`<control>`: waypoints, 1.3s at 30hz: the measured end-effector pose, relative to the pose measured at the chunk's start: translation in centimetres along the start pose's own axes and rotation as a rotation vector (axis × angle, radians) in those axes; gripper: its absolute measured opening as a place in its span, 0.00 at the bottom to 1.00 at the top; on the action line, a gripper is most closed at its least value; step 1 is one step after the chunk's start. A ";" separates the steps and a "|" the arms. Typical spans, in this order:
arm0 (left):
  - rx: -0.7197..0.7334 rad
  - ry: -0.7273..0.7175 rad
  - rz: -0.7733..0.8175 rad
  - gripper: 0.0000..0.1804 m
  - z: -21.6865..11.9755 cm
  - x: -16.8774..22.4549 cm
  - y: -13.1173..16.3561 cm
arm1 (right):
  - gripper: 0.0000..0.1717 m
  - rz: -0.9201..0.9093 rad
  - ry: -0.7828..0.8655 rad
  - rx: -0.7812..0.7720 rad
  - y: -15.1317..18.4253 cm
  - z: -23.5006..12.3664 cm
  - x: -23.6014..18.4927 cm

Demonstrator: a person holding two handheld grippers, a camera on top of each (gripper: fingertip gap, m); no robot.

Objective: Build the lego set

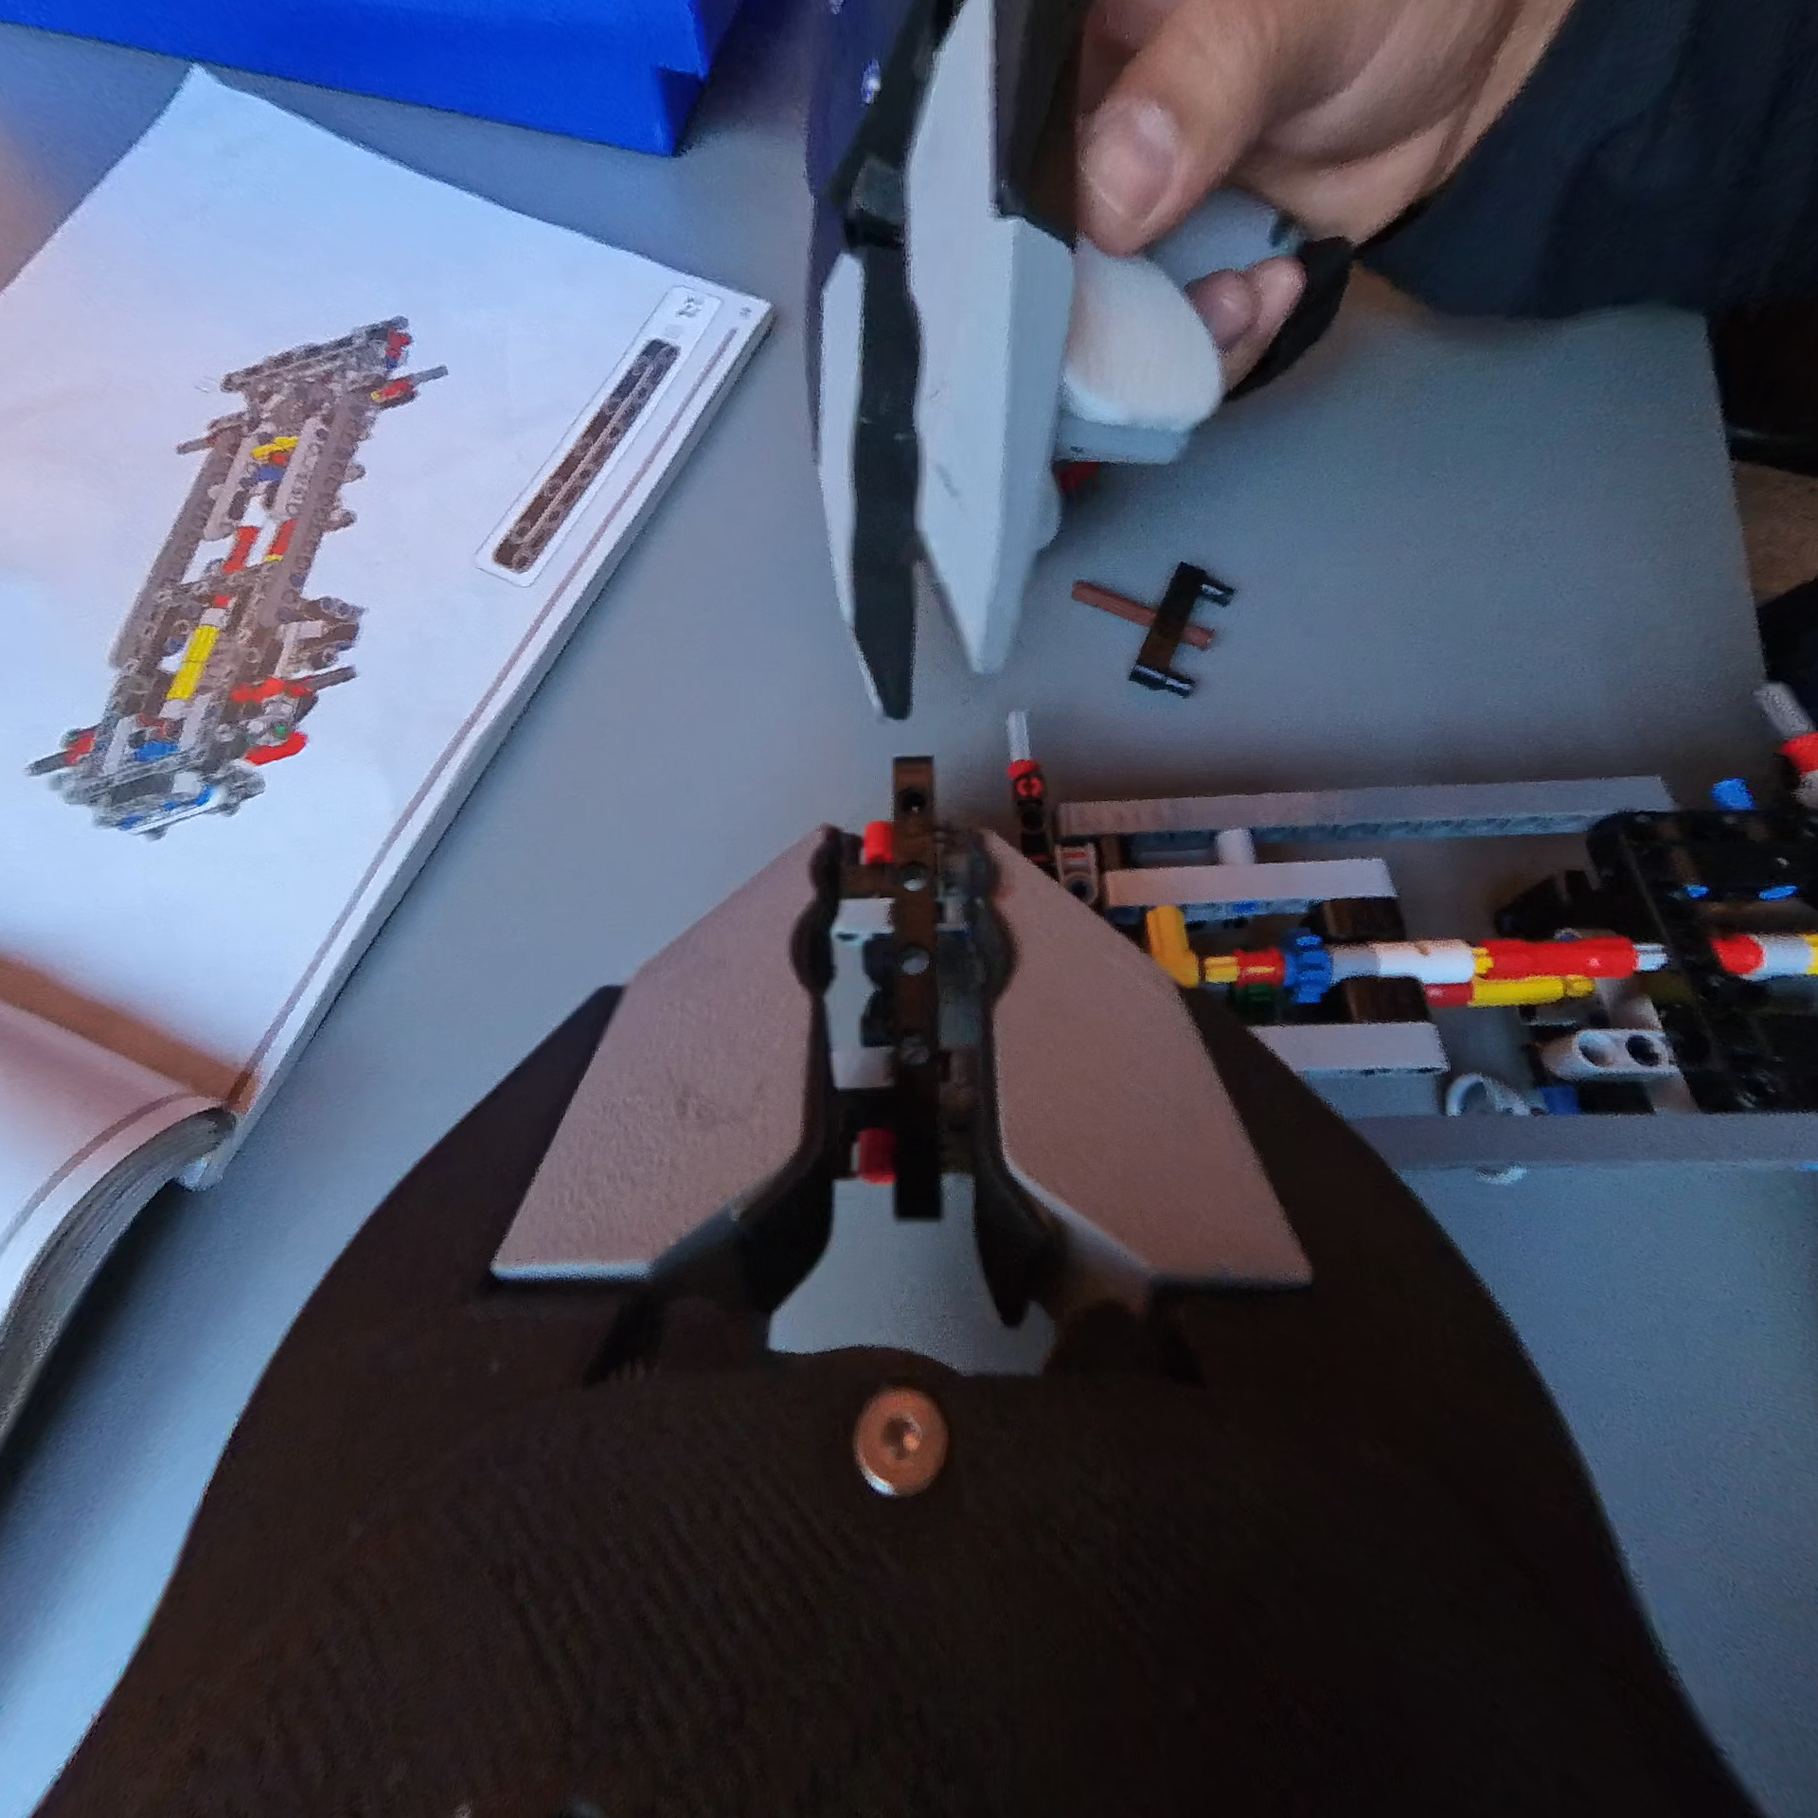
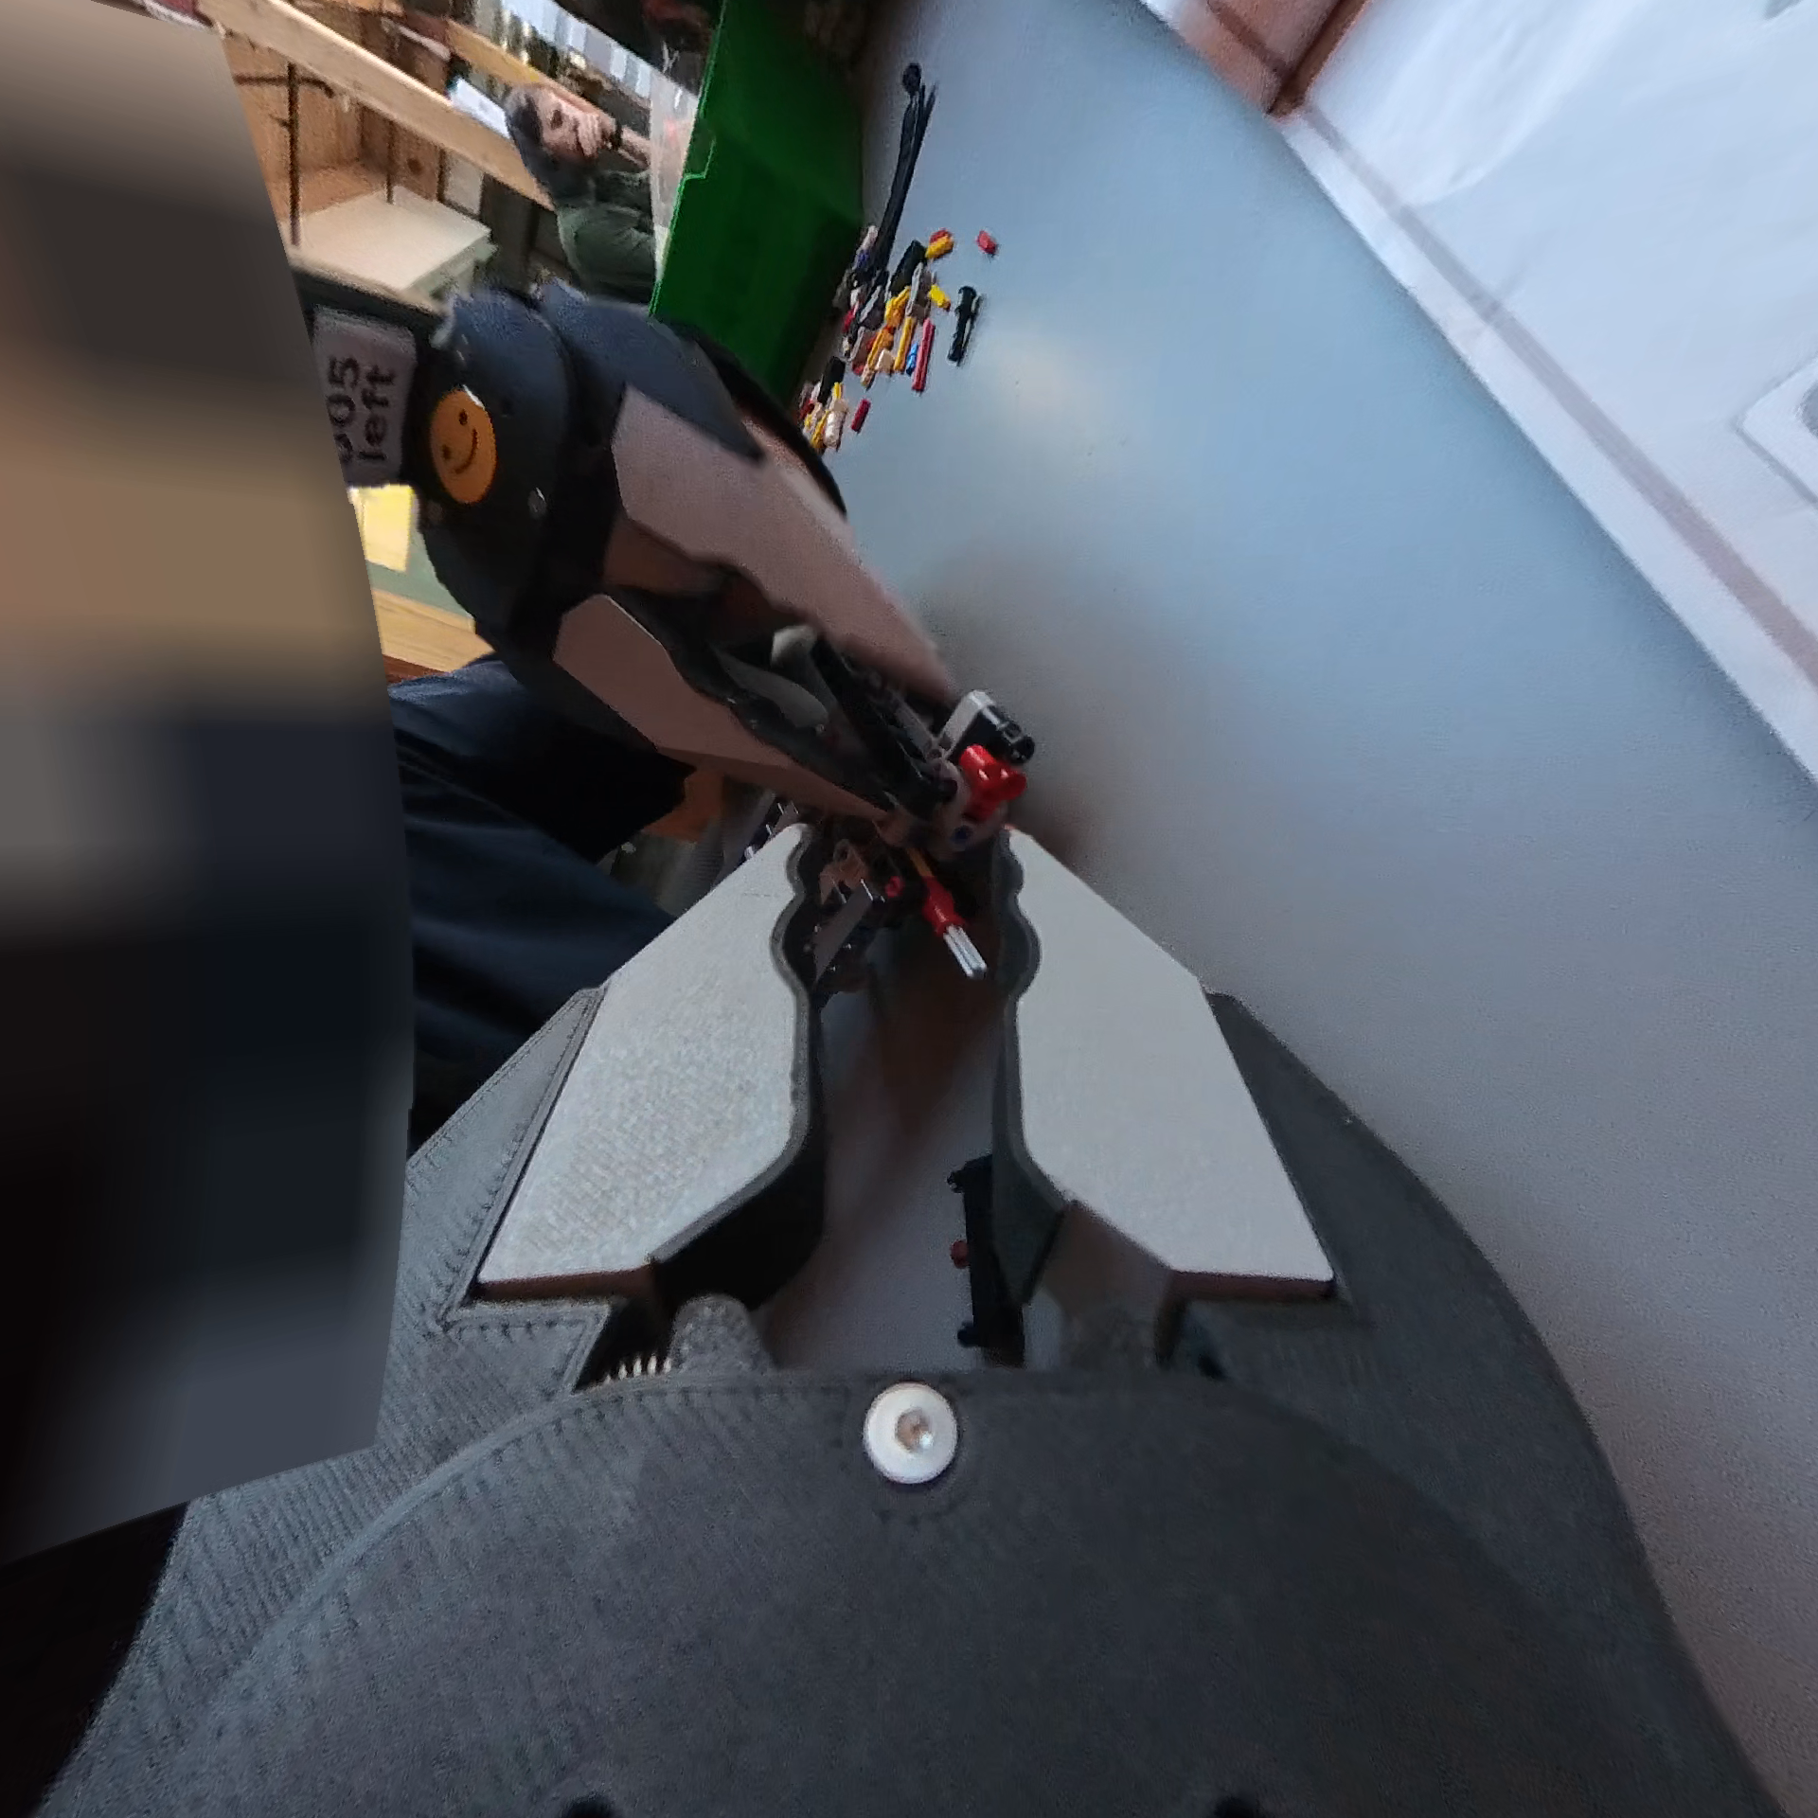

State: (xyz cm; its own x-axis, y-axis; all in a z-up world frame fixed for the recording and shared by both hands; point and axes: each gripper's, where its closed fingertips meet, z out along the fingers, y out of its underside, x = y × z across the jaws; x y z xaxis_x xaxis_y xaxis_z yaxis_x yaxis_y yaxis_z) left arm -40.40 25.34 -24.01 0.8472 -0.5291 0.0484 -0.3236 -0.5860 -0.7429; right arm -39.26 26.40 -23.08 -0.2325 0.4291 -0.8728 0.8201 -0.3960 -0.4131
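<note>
Left gripper [image 1: 910,846] clamped on a dark holed beam [image 1: 913,969] of the brick model [image 1: 1426,944] (beside an open booklet [image 1: 325,590] on the tabletop [image 1: 630,885]), right gripper [image 2: 900,885] parted, gripping nothing.

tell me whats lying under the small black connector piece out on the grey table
A reddish-brown axle lies under the small black connector piece, crossing it, both ends sticking out onto the grey table. Its middle section is covered by the connector.
</note>
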 end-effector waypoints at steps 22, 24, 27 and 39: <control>-0.120 0.229 -0.242 0.17 -1.8 0.1 2.9 | 0.10 -0.743 0.843 -0.330 5.3 -6.7 4.4; -0.107 0.230 -0.246 0.18 -2.3 0.4 2.6 | 0.14 -0.707 0.798 -0.257 4.8 -6.6 3.1; -0.077 0.211 -0.253 0.25 -3.9 0.2 2.1 | 0.24 -0.585 0.654 -0.112 4.0 -5.4 0.4; -0.067 0.516 -0.510 0.29 -2.9 2.7 3.7 | 0.30 -0.070 0.181 0.000 1.4 2.5 -0.5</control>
State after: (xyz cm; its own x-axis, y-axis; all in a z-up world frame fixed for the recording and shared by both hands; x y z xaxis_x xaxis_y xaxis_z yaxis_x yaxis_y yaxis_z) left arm -40.54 19.93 -24.65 0.5977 -0.3925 0.6990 0.0197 -0.8645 -0.5023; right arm -39.28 23.64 -23.91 -0.1910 0.5948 -0.7809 0.8050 -0.3603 -0.4714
